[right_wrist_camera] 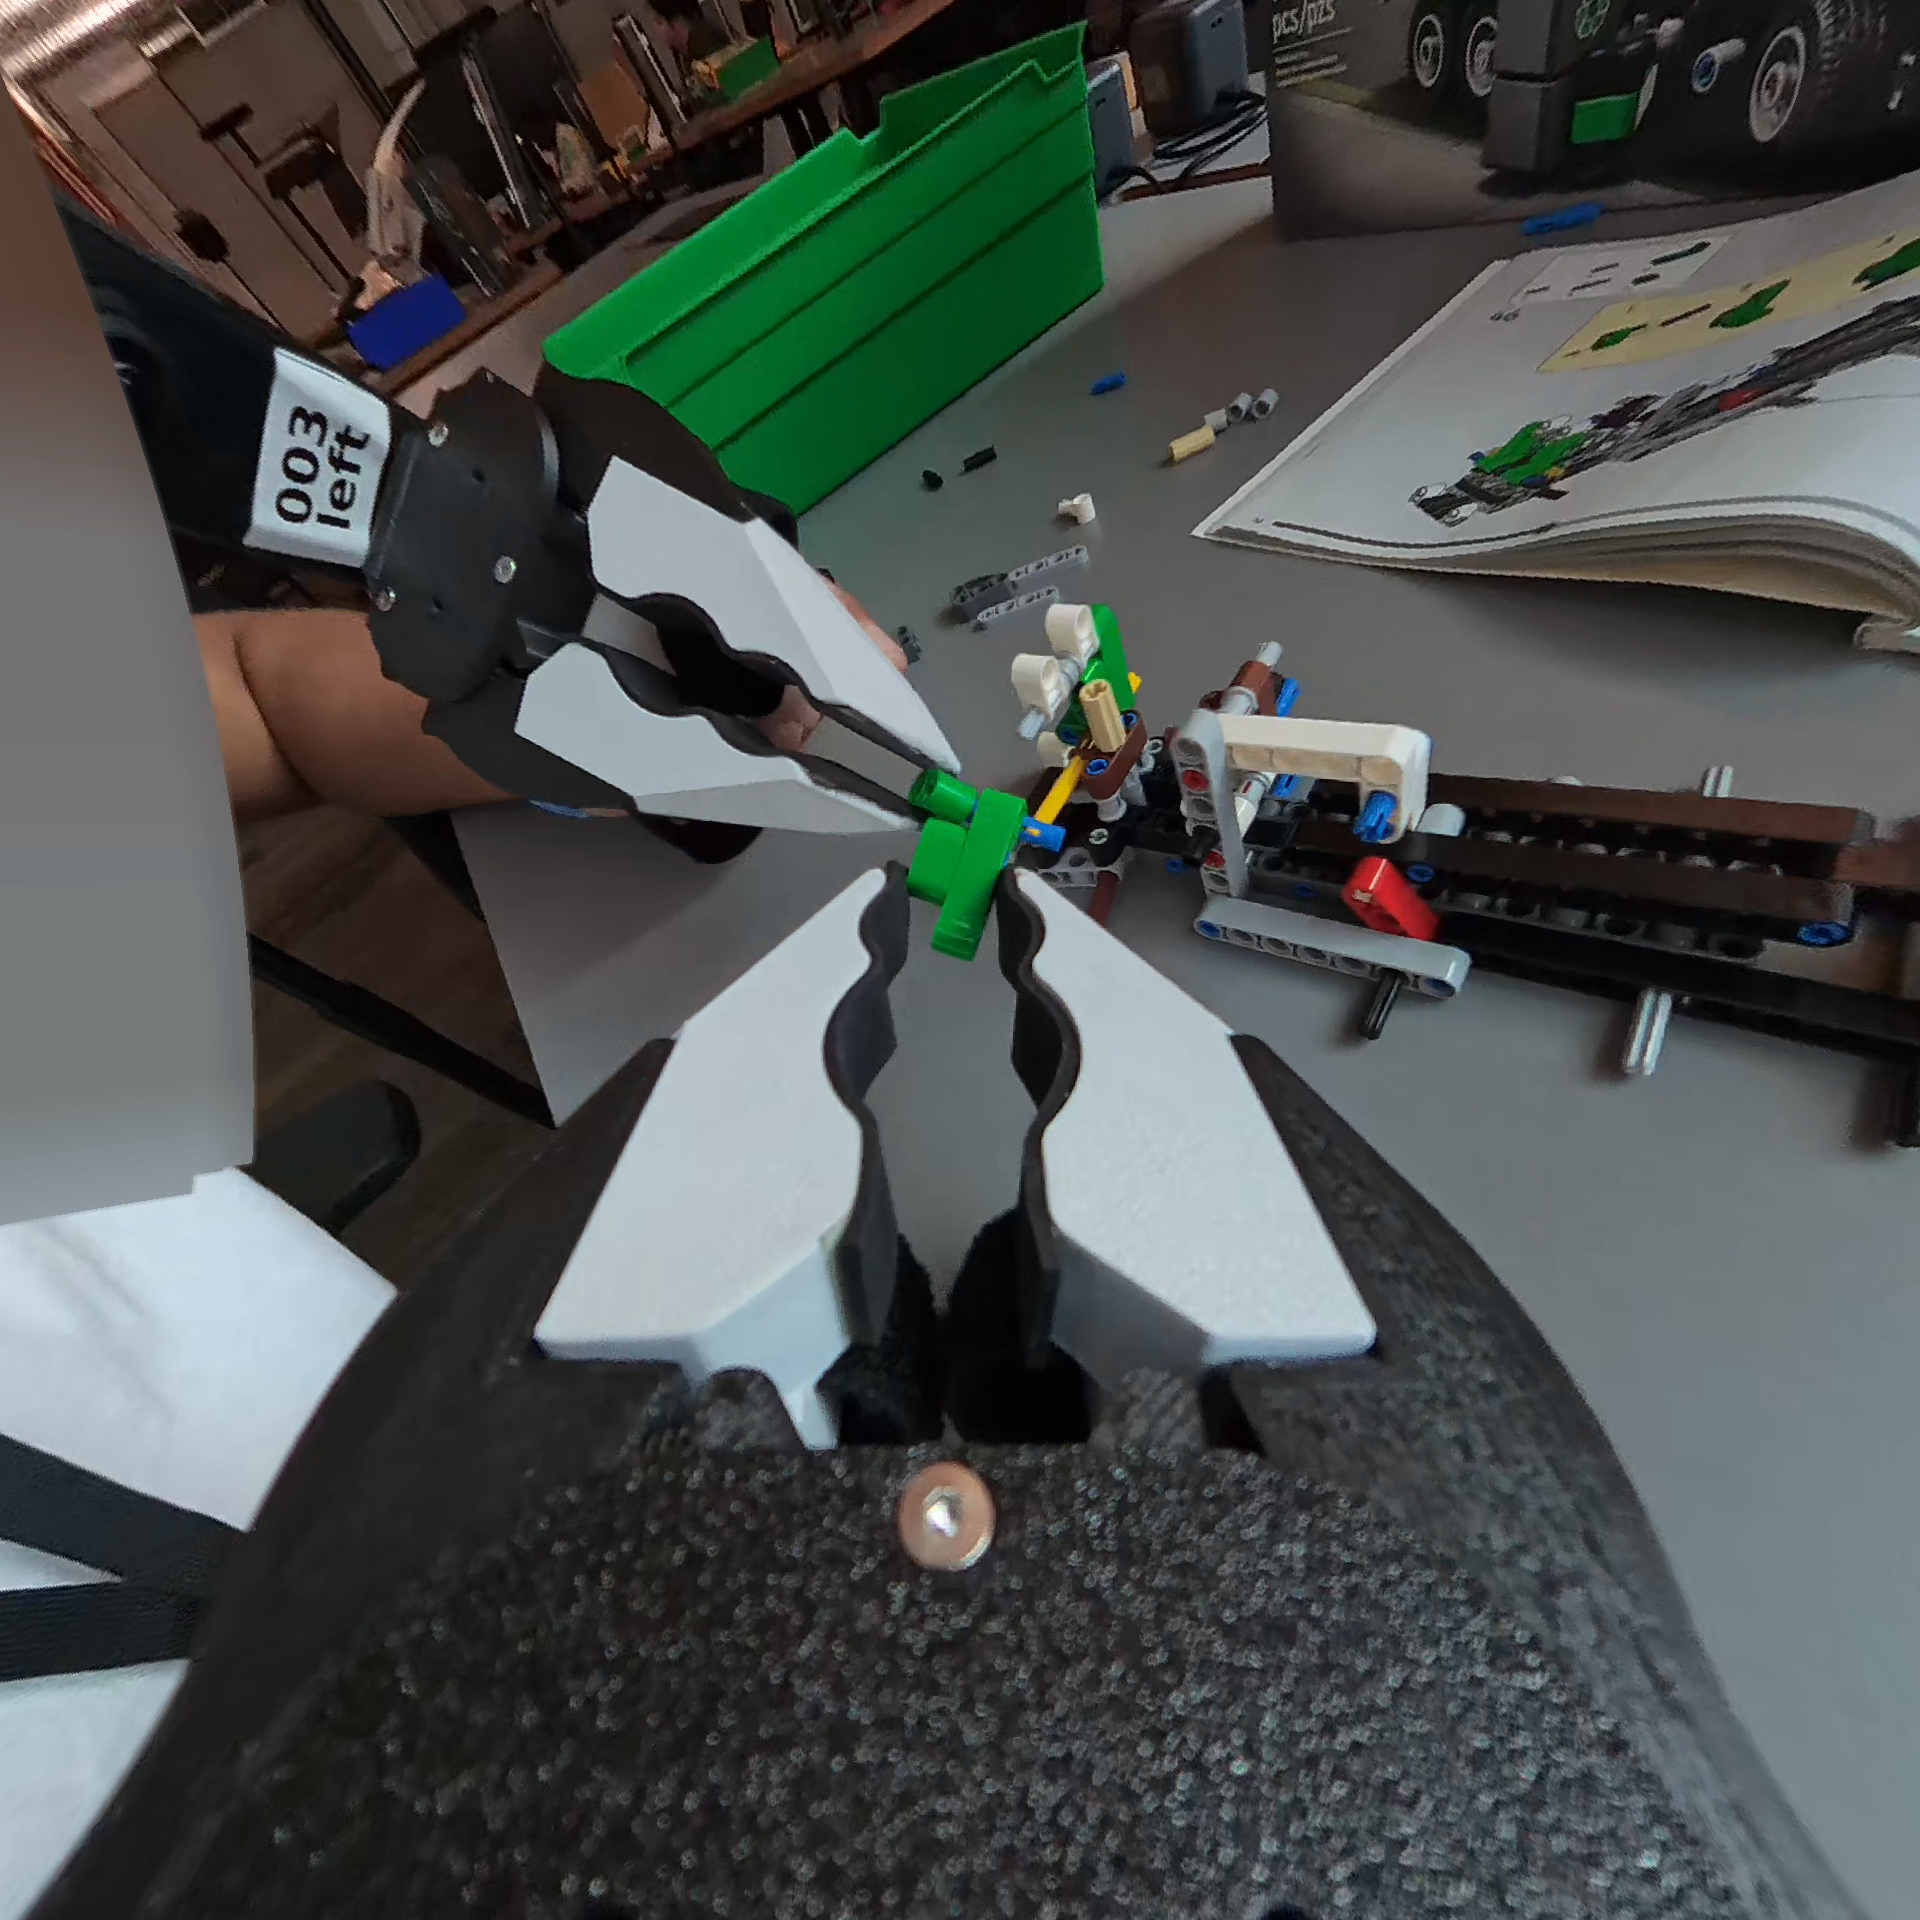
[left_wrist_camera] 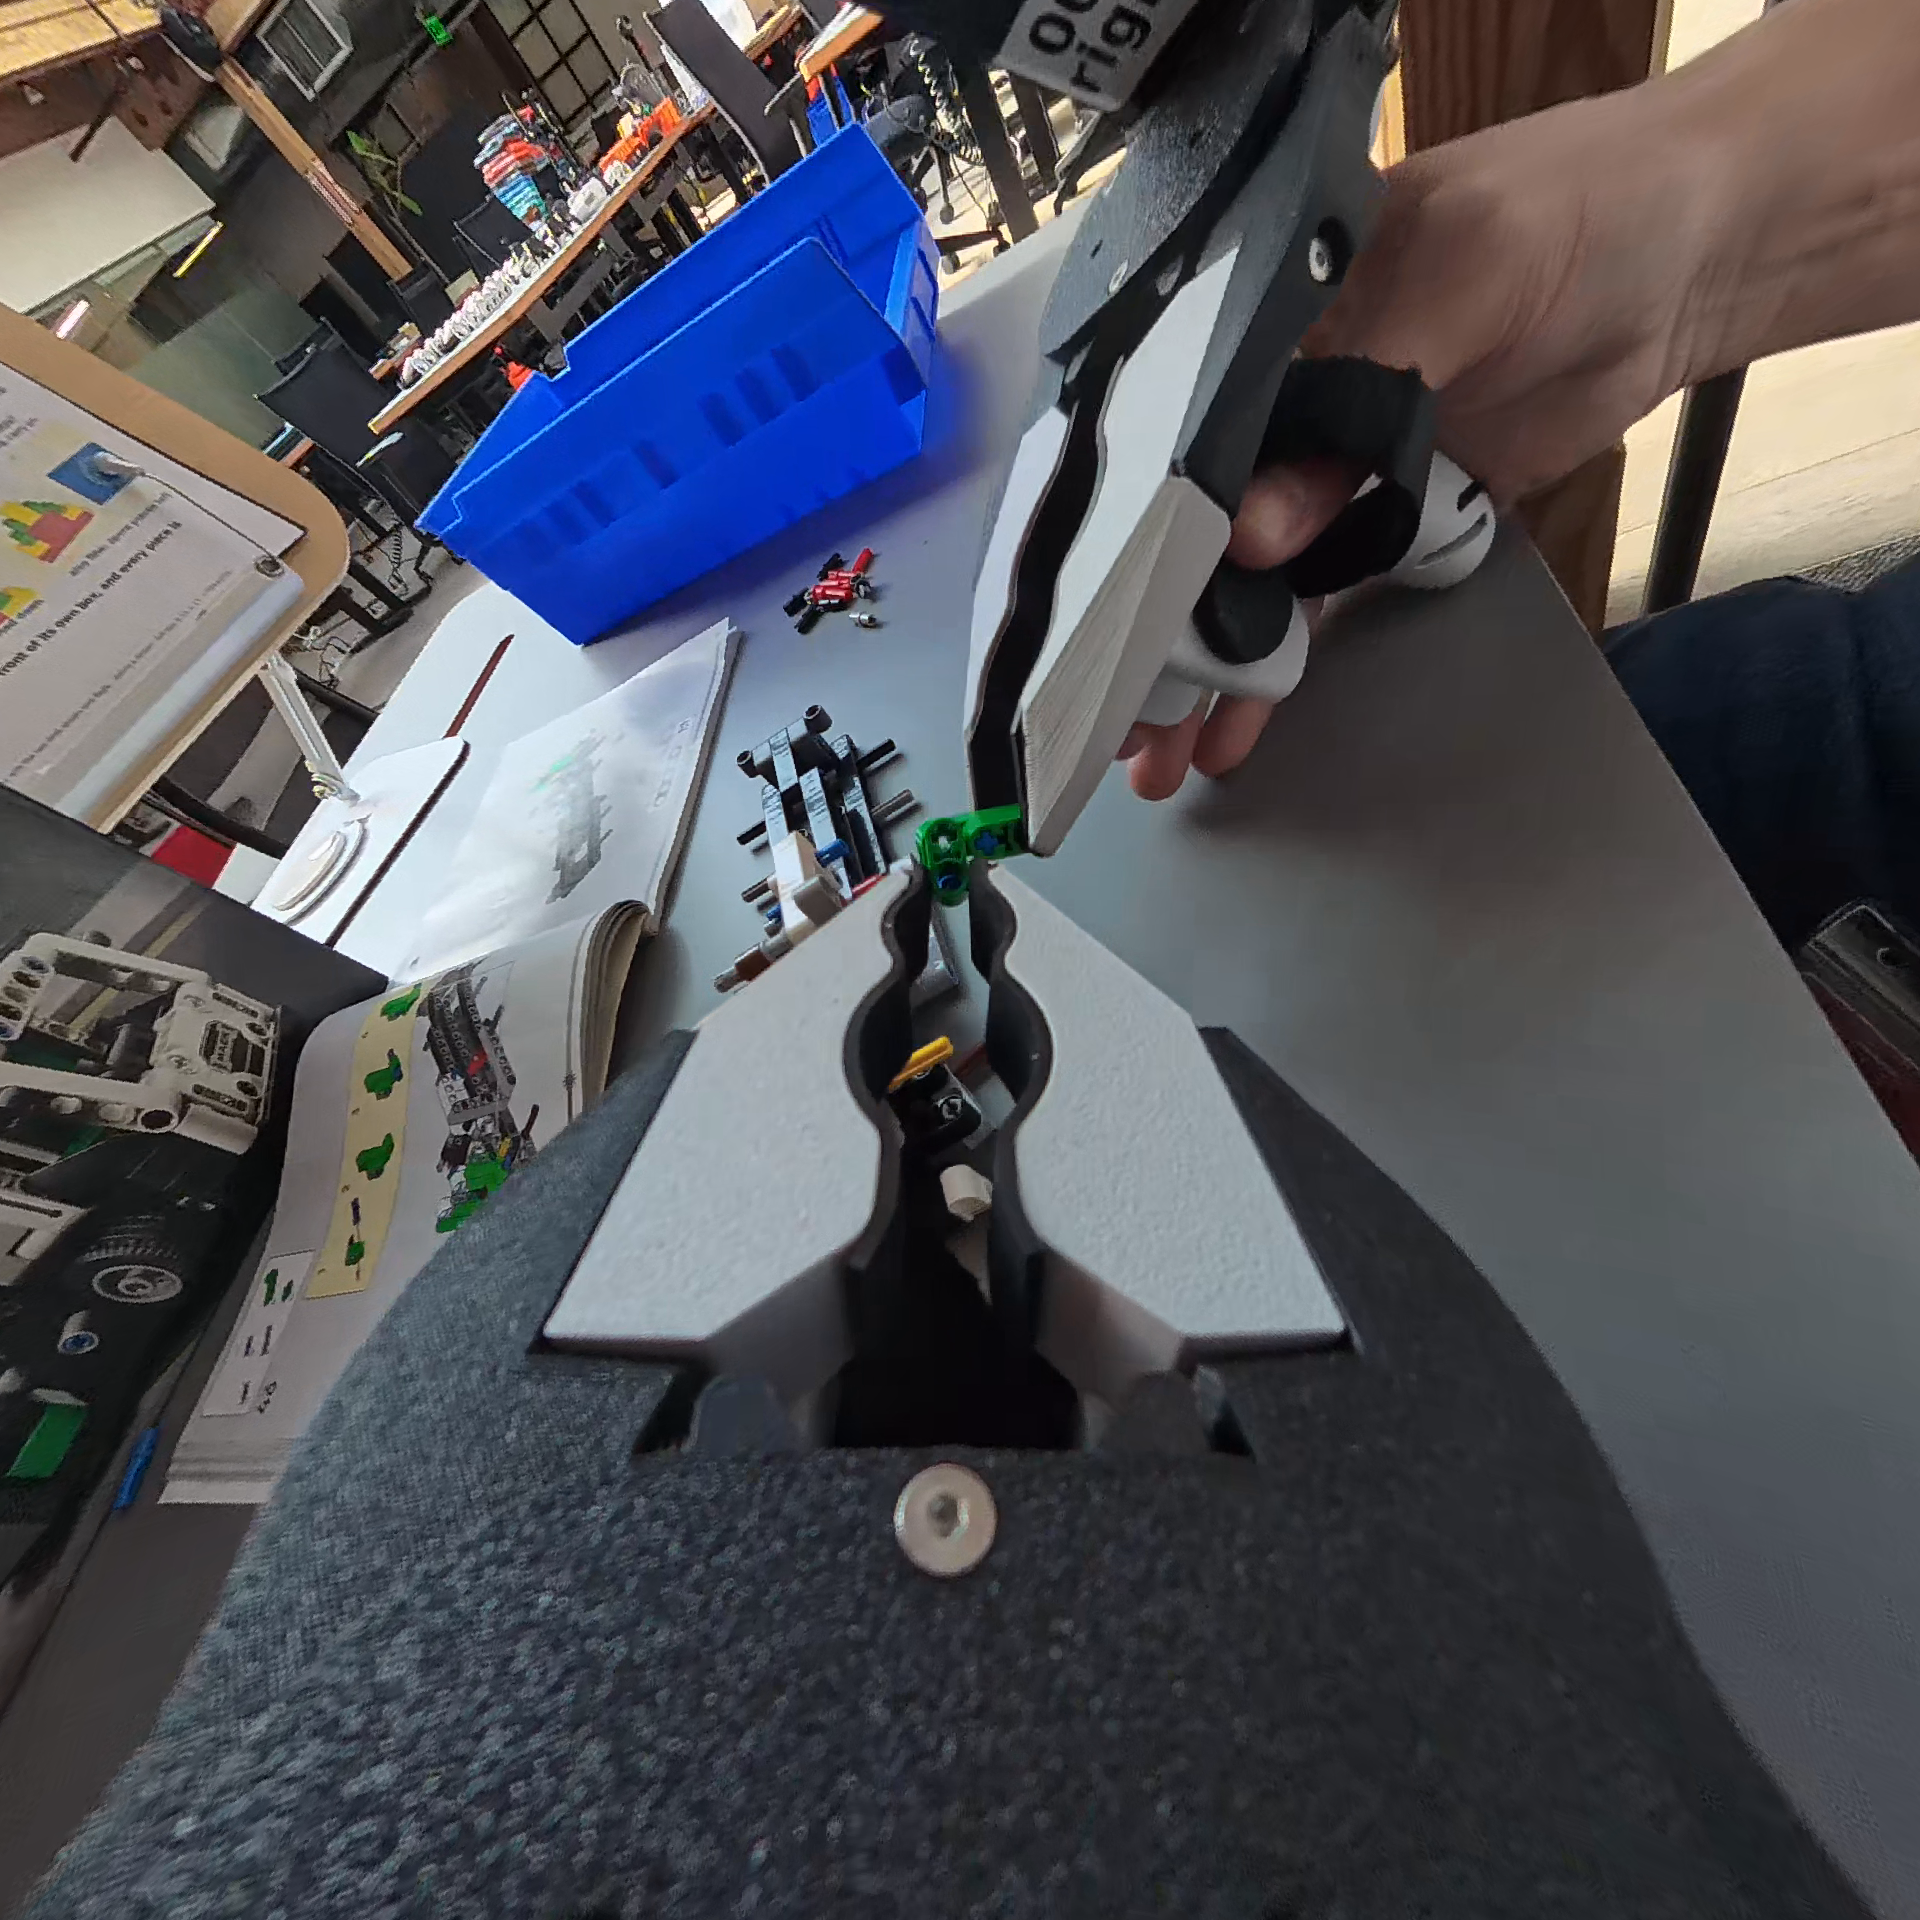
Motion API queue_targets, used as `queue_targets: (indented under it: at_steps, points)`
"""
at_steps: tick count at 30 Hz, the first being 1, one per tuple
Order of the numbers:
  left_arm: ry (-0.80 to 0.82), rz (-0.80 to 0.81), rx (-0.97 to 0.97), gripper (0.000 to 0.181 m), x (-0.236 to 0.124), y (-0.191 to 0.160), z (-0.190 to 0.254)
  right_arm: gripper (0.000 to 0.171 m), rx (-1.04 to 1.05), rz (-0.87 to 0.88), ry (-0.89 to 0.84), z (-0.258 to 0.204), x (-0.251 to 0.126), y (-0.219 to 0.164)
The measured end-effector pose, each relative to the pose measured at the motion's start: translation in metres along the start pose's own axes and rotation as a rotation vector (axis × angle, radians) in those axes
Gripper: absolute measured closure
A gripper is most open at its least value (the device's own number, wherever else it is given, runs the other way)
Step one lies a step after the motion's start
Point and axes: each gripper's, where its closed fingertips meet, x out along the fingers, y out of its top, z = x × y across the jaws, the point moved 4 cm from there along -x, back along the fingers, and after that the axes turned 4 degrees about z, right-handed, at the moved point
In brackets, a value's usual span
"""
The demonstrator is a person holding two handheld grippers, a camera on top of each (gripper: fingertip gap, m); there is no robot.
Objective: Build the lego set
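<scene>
While a green connector piece (right_wrist_camera: 961,862) was gripped by both the right claw (right_wrist_camera: 951,894) and the left claw (right_wrist_camera: 925,795) just above the surface (right_wrist_camera: 1558,1247), beside the chassis (right_wrist_camera: 1507,862); steady, aligned pressure was judged necessary.

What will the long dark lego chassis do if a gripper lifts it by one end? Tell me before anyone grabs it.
The long dark lego chassis looks like stiff plastic beams, so it probably won't sag. Being long, it would likely tip down at the far end. The small green and white cluster and red piece pinned onto it could pop loose.
</scene>
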Motion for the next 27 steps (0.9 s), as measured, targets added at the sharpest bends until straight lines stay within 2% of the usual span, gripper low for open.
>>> queue_targets:
  at_steps: [6,10,17,27]
  points:
    - [0.015,-0.003,-0.031,0.176,-0.002,0.0,0.001,0.155,0.015,0.007,0.003,-0.003,0.0,-0.001]
    - [0.017,0.041,-0.099,0.176,-0.004,0.006,-0.002,0.155,0.099,0.07,0.056,-0.004,-0.002,0.004]
    - [0.025,0.103,-0.102,0.176,-0.008,0.013,-0.004,0.155,0.175,0.136,0.143,-0.006,-0.005,0.009]
    - [0.019,0.092,-0.131,0.176,-0.006,0.011,-0.003,0.155,0.143,0.128,0.101,-0.007,-0.005,0.008]
